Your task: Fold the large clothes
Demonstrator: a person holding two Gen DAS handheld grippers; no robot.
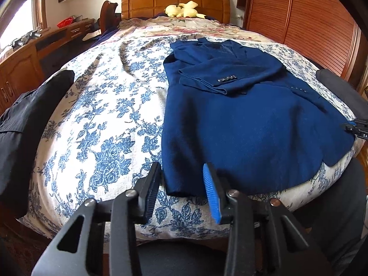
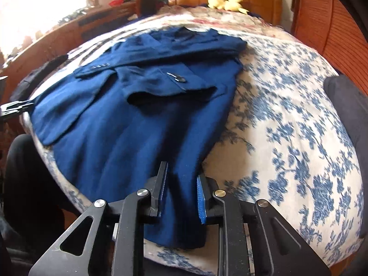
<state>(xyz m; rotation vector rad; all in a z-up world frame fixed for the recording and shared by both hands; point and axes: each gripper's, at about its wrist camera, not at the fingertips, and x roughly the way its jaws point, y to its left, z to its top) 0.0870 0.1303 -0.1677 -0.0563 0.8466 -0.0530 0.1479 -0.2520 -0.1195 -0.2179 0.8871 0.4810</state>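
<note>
A dark blue jacket (image 1: 241, 119) lies flat on the bed with both sleeves folded across its front. It also shows in the right wrist view (image 2: 128, 124). My left gripper (image 1: 181, 179) is open, its jaws on either side of the jacket's lower left hem corner, just above the bedspread. My right gripper (image 2: 181, 188) is open over the jacket's lower right hem corner, with the cloth lying between and under its jaws. Neither gripper pinches the cloth. The right gripper's tip shows at the right edge of the left wrist view (image 1: 356, 126).
The bed has a blue floral bedspread (image 1: 103, 126) and a wooden headboard (image 1: 174, 2) with a yellow plush toy (image 1: 184, 9). Black garments (image 1: 27, 119) lie at the bed's left edge. A wooden desk (image 1: 34, 53) stands left, a wooden wardrobe (image 1: 310, 18) right.
</note>
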